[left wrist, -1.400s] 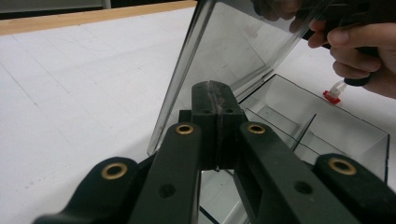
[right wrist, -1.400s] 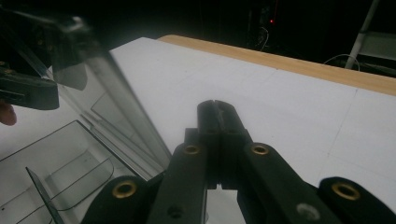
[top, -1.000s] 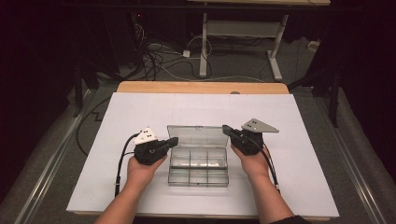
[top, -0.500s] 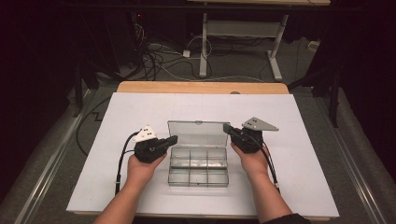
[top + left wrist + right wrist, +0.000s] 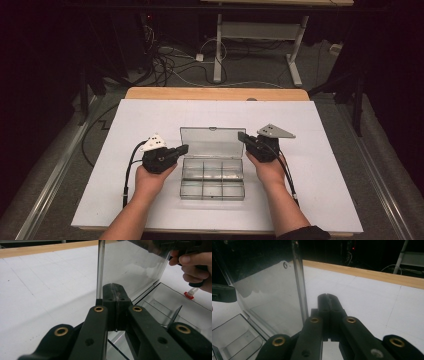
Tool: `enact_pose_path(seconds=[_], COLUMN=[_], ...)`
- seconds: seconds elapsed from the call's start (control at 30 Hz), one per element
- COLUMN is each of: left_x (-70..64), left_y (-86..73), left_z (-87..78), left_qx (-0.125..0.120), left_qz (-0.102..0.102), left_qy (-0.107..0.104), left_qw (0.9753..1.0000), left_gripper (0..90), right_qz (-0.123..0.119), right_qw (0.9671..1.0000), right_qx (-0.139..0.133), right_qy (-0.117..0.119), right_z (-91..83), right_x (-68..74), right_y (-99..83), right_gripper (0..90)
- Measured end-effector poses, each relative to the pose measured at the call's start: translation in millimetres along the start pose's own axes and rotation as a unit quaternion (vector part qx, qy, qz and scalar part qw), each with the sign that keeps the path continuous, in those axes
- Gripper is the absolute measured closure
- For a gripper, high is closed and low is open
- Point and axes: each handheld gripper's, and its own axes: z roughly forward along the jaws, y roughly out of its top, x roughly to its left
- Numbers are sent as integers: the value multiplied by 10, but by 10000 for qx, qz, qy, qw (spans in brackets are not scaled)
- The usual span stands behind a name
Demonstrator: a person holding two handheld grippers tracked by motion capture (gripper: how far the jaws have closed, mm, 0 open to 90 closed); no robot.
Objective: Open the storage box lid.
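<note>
A clear compartment box (image 5: 213,177) is sitting at the middle of the white table (image 5: 330,125), its lid (image 5: 213,142) standing raised along the box's 12 o'clock edge. The left gripper (image 5: 183,149) is hovering at the lid's 9 o'clock end, and the right gripper (image 5: 242,136) is hovering at its 3 o'clock end (both held by a person's hands coming in from 6 o'clock). In the left gripper view, the black jaws are lying pressed together with nothing between them, just beside the lid's side edge (image 5: 100,270). In the right gripper view, the jaws are likewise closed flat against each other, right next to the lid's other edge (image 5: 300,285); whether either is touching the plastic is unclear. The box's compartments (image 5: 172,305) are looking bare.
</note>
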Motion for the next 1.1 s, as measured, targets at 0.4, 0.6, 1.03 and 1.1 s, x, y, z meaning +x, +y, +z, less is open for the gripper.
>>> enact_pose_path(seconds=[0.4, 0.6, 1.03, 1.1], left_x=[-10, 78, 292, 287], left_y=[16, 17, 249, 282], left_z=[-137, -232, 22, 62], left_qx=[-110, -194, -196, -197], left_qz=[-29, -39, -297, -284], left_qy=[-4, 308, 424, 389], left_qw=[9999, 9993, 9985, 9986], left_gripper=[875, 874, 877, 876], right_qz=[7, 4, 28, 28], right_qw=[10000, 10000, 10000, 10000], right_qx=[40, 57, 44, 46], right_qy=[-5, -33, -29, -42], right_z=[44, 54, 56, 58], right_x=[-14, -17, -28, -27], right_y=[-1, 15, 37, 45], right_gripper=[900, 900, 900, 900])
